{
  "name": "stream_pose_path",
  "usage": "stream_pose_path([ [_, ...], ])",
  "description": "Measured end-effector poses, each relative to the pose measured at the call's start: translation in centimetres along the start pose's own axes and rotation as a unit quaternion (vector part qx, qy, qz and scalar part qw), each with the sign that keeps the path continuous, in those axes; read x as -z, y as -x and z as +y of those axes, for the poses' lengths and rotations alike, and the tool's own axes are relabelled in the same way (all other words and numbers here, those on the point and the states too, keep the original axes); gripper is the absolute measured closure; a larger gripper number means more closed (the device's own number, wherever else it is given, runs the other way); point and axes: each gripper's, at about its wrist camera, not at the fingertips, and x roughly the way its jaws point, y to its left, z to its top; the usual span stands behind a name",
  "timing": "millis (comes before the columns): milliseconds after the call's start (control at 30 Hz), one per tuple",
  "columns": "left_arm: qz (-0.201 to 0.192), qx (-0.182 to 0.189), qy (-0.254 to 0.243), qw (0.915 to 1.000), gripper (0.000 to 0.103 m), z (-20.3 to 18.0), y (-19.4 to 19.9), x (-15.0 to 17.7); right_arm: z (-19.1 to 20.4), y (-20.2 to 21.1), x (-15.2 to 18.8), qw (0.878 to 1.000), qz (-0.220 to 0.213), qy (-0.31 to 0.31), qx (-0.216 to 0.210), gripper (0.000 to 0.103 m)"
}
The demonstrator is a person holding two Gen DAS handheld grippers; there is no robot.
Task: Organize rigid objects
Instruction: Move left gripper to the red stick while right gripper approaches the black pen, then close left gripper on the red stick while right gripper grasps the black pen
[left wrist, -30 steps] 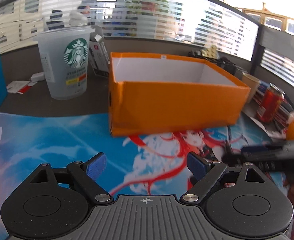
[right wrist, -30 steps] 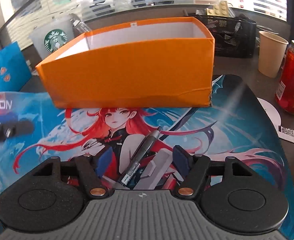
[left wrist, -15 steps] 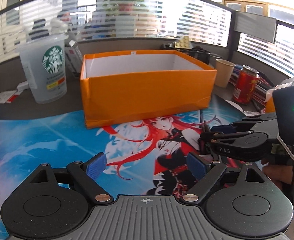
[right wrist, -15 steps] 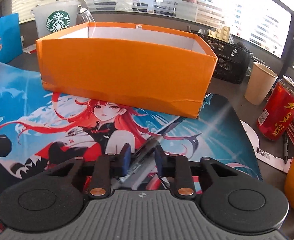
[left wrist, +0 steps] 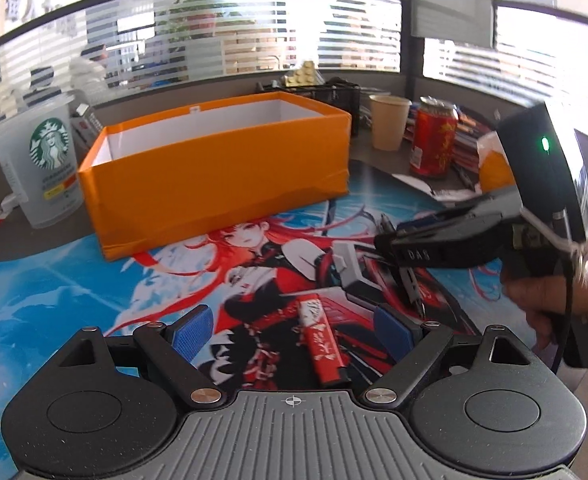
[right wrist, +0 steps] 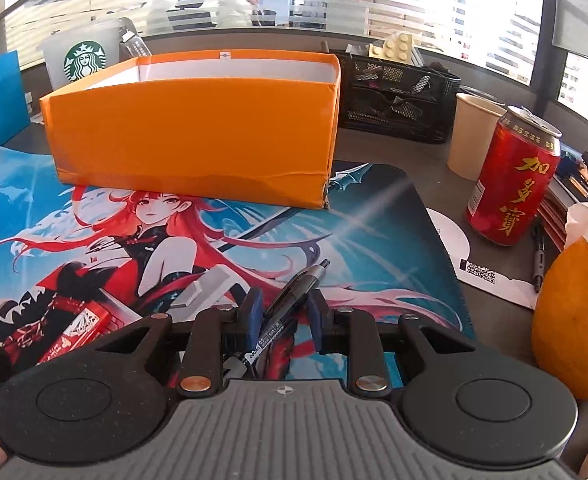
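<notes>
Here, in the left wrist view, the left gripper (left wrist: pixel 294 326) gapes wide and empty above a red patterned lighter (left wrist: pixel 322 346) lying on the printed desk mat (left wrist: pixel 53 300); the orange box (left wrist: pixel 217 172) sits at twelve o'clock. In the right wrist view, the right gripper (right wrist: pixel 283 314) pinches a black pen (right wrist: pixel 294 298), its tip toward one o'clock.

The right gripper (right wrist: pixel 281 312) has clamped the pen (right wrist: pixel 289 300) (earlier lying between spread fingers).

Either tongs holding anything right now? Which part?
Right tongs are shut on the black pen, gripping mid-barrel, tip pointing ahead. Left tongs are open and empty, with the red lighter lying on the mat between them.
</notes>
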Motion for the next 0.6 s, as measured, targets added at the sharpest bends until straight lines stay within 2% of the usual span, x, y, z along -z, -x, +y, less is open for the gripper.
stream_pose_path([
  [133,-0.012,-0.02,-0.024,0.9994,0.014,-1.7,-0.6,0.8,-0.2,0.0,0.1,1.0,-0.003,0.0,-0.004,0.08],
  [200,-0.006,-0.034,-0.029,0.999,0.014,-2.0,-1.4,1.2,-0.1,0.1,0.1,1.0,-0.005,0.0,-0.003,0.08],
  [300,0.018,-0.034,-0.01,0.9992,0.015,-1.6,-2.5,1.9,-0.1,0.1,0.2,1.0,-0.007,-0.001,-0.003,0.08],
  [467,0.015,-0.021,0.022,0.9994,0.018,-0.9,-3.1,1.9,-0.1,0.0,0.2,1.0,-0.008,-0.001,-0.003,0.079],
  [500,0.01,-0.017,0.026,0.9995,0.023,-0.9,-3.3,1.9,-0.1,0.0,0.2,1.0,-0.009,-0.001,-0.003,0.079],
  [567,-0.009,-0.014,0.021,0.9997,0.046,-1.1,-3.5,1.9,-0.1,0.0,0.2,1.0,-0.01,-0.001,-0.003,0.079],
  [600,-0.013,-0.01,0.016,0.9997,0.071,-1.4,-3.6,1.8,-0.1,0.0,0.2,1.0,-0.01,-0.001,-0.002,0.078],
])
